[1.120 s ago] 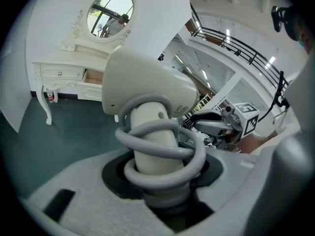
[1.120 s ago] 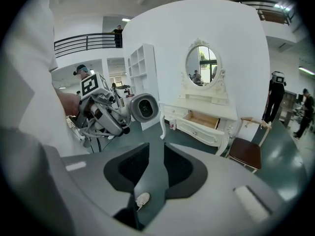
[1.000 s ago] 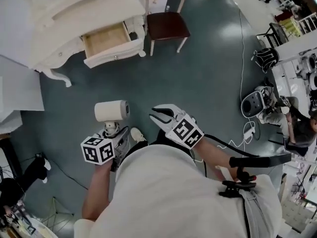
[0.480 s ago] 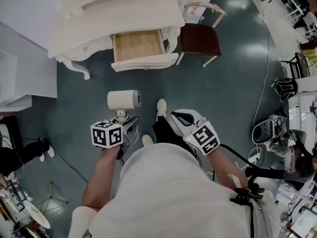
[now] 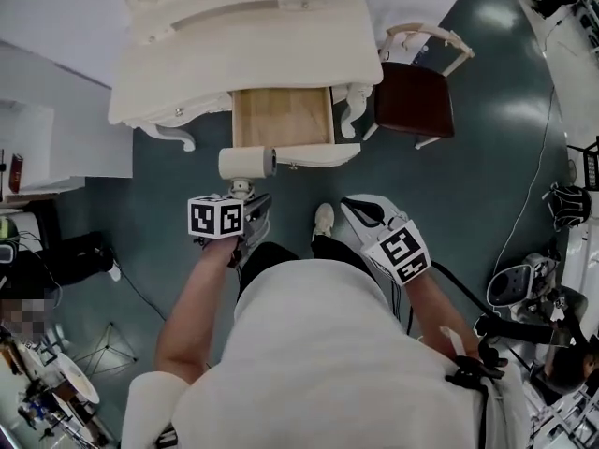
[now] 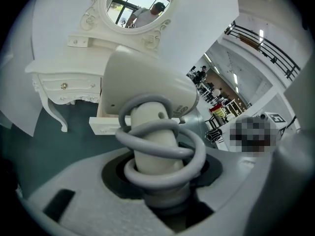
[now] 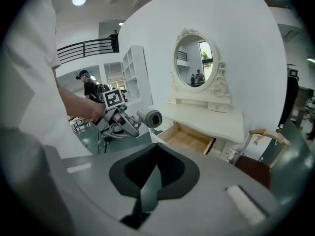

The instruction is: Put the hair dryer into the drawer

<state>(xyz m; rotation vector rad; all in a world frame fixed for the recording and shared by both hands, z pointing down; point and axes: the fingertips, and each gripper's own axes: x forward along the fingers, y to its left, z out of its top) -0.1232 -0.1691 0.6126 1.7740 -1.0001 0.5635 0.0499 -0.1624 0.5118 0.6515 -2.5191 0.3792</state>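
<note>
The cream hair dryer (image 5: pixel 247 163) stands upright in my left gripper (image 5: pixel 241 193), whose jaws are shut on its handle; the grey cord (image 6: pixel 162 151) is coiled round that handle. The dryer's head (image 6: pixel 147 90) hangs just in front of the open wooden drawer (image 5: pixel 281 117) of the white dressing table (image 5: pixel 243 54). My right gripper (image 5: pixel 360 211) is shut and empty, lower right of the drawer. In the right gripper view its jaws (image 7: pixel 156 151) meet, and beyond them are the hair dryer (image 7: pixel 149 118) and the drawer (image 7: pixel 189 137).
A dark-seated chair (image 5: pixel 414 101) stands right of the dressing table. An oval mirror (image 7: pixel 197 65) tops the table. White shelving (image 5: pixel 47 148) stands at the left. Cables and equipment (image 5: pixel 524 288) lie at the right. The person's shoe (image 5: pixel 323 221) is on the grey-green floor below the drawer.
The person has walked up to the dressing table, so the drawer is now right in front of the hair dryer. The right gripper's jaws have shut. The left grip is unchanged.
</note>
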